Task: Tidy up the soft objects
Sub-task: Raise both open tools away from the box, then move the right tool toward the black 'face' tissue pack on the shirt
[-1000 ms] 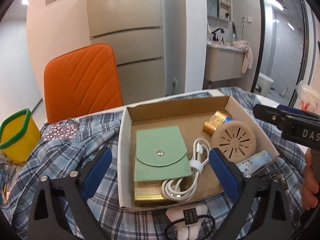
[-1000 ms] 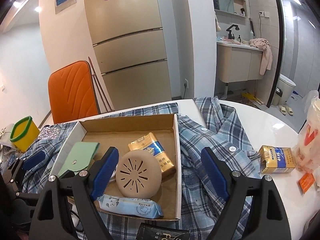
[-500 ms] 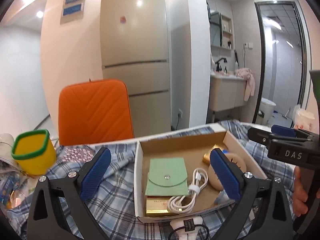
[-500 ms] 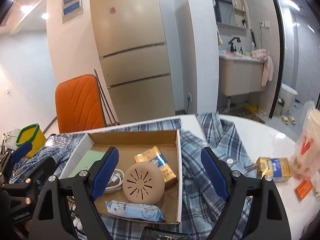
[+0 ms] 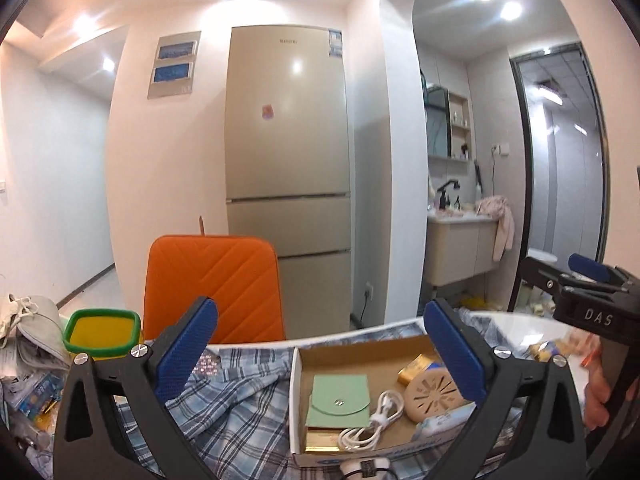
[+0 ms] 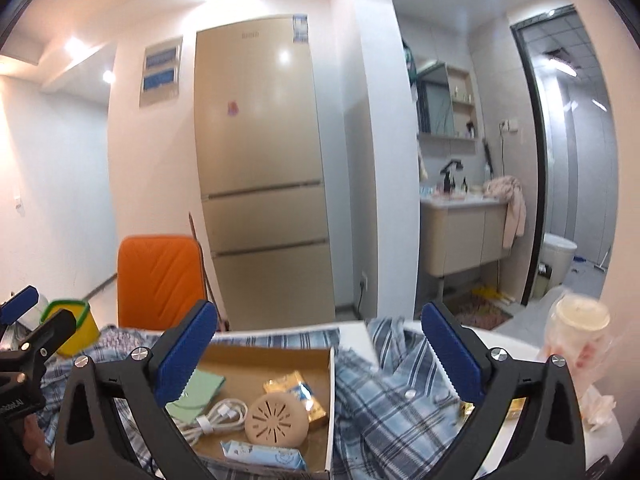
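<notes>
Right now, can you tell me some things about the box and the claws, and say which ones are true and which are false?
1. Both claws are holding something. False: the left claw and right claw are open with nothing between their pads.
2. A green pouch lies in the cardboard box. True.
3. The white cable is on the floor. False: it lies coiled in the box.
4. The box sits on a plaid shirt. True.
5. The chair is blue. False: it is orange.
</notes>
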The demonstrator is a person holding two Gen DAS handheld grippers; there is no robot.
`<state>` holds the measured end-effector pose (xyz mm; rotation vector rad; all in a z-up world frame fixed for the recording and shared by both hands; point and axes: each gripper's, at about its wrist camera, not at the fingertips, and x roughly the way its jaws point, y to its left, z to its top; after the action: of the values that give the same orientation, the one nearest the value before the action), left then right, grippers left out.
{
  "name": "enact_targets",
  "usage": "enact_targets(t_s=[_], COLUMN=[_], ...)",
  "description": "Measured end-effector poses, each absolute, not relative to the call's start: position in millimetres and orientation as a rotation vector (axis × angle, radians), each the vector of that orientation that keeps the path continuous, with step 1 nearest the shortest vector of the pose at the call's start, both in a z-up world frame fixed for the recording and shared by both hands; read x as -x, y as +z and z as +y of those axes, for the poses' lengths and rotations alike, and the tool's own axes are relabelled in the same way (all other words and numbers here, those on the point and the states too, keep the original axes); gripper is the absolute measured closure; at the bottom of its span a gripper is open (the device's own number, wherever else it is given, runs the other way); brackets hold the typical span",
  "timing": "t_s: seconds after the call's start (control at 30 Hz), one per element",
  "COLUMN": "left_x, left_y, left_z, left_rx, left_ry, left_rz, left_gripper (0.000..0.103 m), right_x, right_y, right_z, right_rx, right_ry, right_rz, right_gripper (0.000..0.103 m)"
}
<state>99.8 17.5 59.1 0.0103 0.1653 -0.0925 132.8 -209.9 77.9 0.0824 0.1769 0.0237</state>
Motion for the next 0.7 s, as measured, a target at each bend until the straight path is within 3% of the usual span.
enact_targets(t_s=[0.3, 0.7], left_x=[-51, -15], left_y=[82, 42], left_z=[17, 5], left_rx=[0.034, -0.028], left_ry=[-0.1, -0.107], left_rz=[0.08, 0.088], left_gripper=[0.0, 0.0], right_x=[-91, -36], right_y=[99, 68], right_z=[-202, -193], right_rx=[-0.078, -0.013], right_ry=[0.071, 0.075], right_rz=[0.142, 0.13], right_gripper=[0.0, 0.0])
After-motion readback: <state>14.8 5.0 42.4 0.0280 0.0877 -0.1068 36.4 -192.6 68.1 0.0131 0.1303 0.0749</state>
